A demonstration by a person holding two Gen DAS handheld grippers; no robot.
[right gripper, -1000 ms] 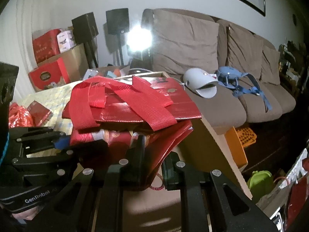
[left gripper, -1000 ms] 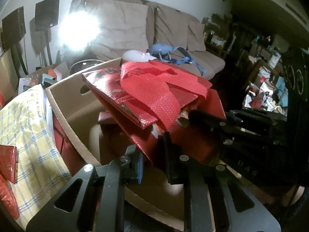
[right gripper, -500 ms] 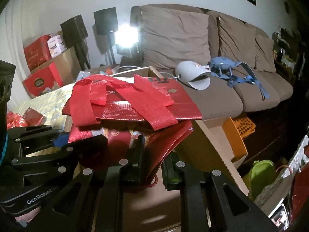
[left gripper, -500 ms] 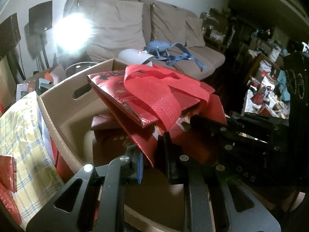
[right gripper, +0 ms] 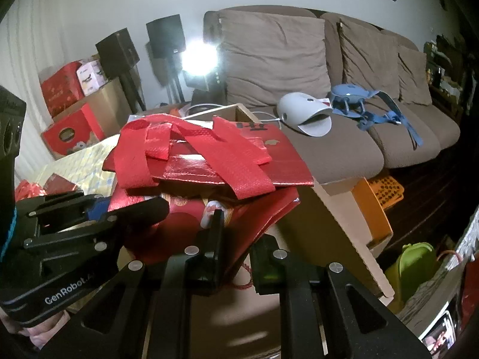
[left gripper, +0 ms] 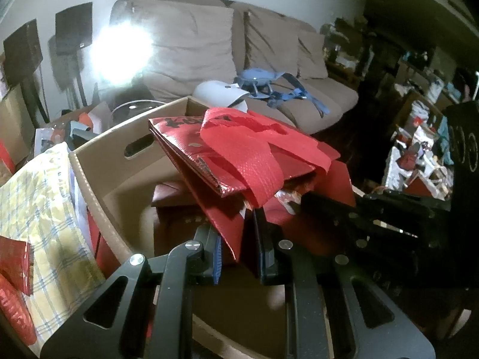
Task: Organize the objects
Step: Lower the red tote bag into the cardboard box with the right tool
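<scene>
Stack of folded red bags (left gripper: 239, 155) held over an open cardboard box (left gripper: 98, 173), its long red handles draped loose across the top panel. Left gripper (left gripper: 239, 248) clamped on the stack's lower near edge, red material pinched between the pads. Right gripper (right gripper: 236, 257) likewise closed on the stack's near edge, a thin red cord hanging just below its fingers. In the right wrist view, left gripper seen at the left side, reaching in toward the same stack.

Inside the box, a dark red flat item (left gripper: 173, 197) lying under the raised bags. Box wall with an oval handle slot facing the left camera; far corner of the box just in front of the sofa (right gripper: 299, 59).

Beige sofa along the back wall, big loose cushions. On its seat, a white curved device (right gripper: 302, 113) beside a blue strapped item (right gripper: 365, 104). Bright lamp glare (right gripper: 199, 59) at the sofa's left end, two black speakers (right gripper: 164, 36) on stands beside it. Red gift boxes (right gripper: 71, 125) stacked against the left wall. Yellow checked cloth (left gripper: 39, 203) left of the box. Orange crate (right gripper: 386, 188) on the dark floor by the box's right side, a green item (right gripper: 413, 266) nearer. Cluttered shelves (left gripper: 419, 137) far right, dim.
</scene>
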